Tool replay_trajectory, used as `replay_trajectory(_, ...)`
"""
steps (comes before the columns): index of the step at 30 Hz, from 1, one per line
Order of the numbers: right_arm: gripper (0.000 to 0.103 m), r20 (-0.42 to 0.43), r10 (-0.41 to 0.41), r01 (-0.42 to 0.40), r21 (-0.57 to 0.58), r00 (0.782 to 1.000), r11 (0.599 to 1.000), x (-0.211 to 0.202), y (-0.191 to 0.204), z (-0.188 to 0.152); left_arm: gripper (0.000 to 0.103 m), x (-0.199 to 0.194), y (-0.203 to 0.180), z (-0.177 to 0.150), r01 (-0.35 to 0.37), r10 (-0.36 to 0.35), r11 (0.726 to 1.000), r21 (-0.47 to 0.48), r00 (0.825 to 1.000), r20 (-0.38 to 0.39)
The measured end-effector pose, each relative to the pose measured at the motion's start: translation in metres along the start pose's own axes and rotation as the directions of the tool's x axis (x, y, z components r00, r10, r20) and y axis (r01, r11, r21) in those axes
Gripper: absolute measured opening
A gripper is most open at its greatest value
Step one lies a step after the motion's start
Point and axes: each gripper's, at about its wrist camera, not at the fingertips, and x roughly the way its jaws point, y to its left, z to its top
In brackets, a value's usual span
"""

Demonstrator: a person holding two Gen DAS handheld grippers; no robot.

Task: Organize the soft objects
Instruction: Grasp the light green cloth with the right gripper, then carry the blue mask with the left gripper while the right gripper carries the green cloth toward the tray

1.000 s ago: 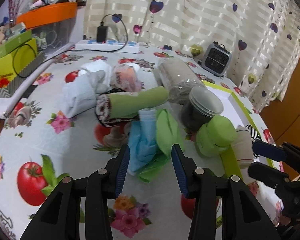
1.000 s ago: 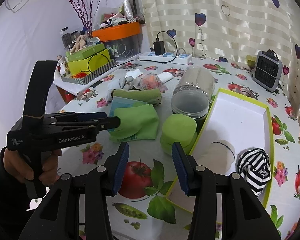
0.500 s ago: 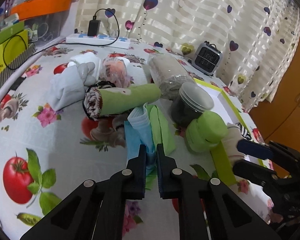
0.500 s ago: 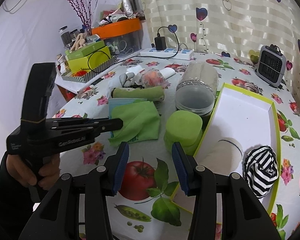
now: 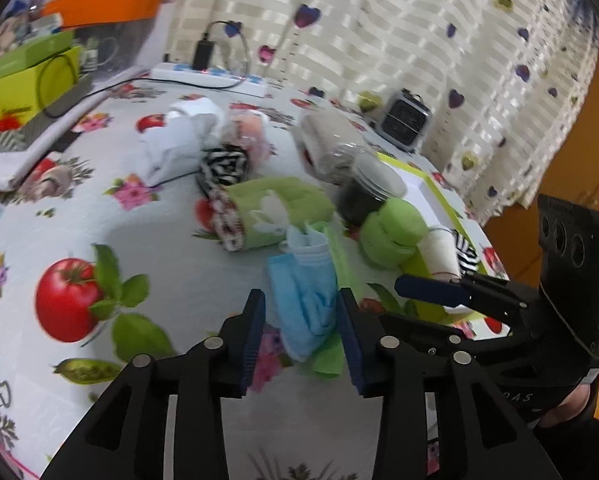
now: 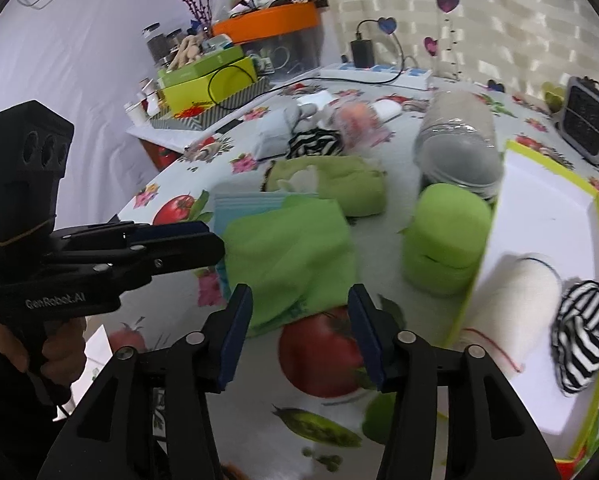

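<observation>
Lying crumpled on the tomato-print tablecloth (image 5: 171, 240), the blue cloth (image 5: 307, 296) sits on top of a flat green cloth (image 6: 287, 252), and its near end falls between the two pads of the left gripper (image 5: 301, 334). Those jaws have just been opening, and the pads stand clear of the fabric on both sides, so the cloth is between them but not pinched. The right gripper (image 6: 299, 332) hovers with its jaws spread wide over the near edge of the green cloth and a printed tomato, gripping nothing; its jaws have also just widened a little. Just behind the two cloths lies a rolled green towel (image 5: 275, 216) with a patterned end, and behind that a black-and-white striped bundle (image 5: 225, 166) and some white cloths (image 5: 179, 140). To the right of the cloths stands a folded green roll (image 6: 443, 248), touching the wall of a white box with a lime-green rim (image 6: 547, 208). Inside the box rest a cream roll (image 6: 515, 292) and a striped sock ball (image 6: 579, 328), side by side. A clear jar lying on its side (image 6: 455, 152) sits just behind the green roll. Farther back are a power strip (image 5: 211, 76), a small grey heater (image 5: 405, 120) and a heart-patterned curtain (image 5: 379, 32).
</observation>
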Motion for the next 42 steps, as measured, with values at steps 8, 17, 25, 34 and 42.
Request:
replay_trajectory(8, 0.051, -0.014, 0.023, -0.023, 0.037, 1.000, 0.999, 0.028, 0.005, 0.011, 0.039, -0.006, 0.016, 0.001, -0.031, 0.032, 0.999, -0.044, 0.999, 0.018)
replay_trajectory(17, 0.003, -0.076, 0.019, -0.016, 0.046, 0.997, 0.999, 0.040, 0.001, 0.004, 0.039, 0.011, 0.022, 0.005, -0.013, 0.012, 0.998, -0.064, 1.000, -0.010)
replay_trajectory(25, 0.001, -0.023, -0.039, 0.039, 0.018, 0.999, 0.999, 0.015, 0.000, -0.001, 0.039, 0.014, 0.025, 0.007, -0.005, 0.004, 0.997, -0.080, 1.000, -0.011)
replay_trajectory(34, 0.001, 0.070, -0.097, 0.095, 0.038, 0.993, 0.995, -0.034, -0.012, -0.004, 0.040, 0.016, 0.024, 0.010, 0.004, -0.004, 0.996, -0.091, 1.000, -0.002)
replay_trajectory(42, 0.001, 0.124, -0.120, 0.115, 0.047, 0.985, 0.992, -0.056, -0.015, -0.002, 0.024, 0.038, 0.012, 0.008, -0.001, -0.003, 0.997, -0.076, 0.999, -0.044)
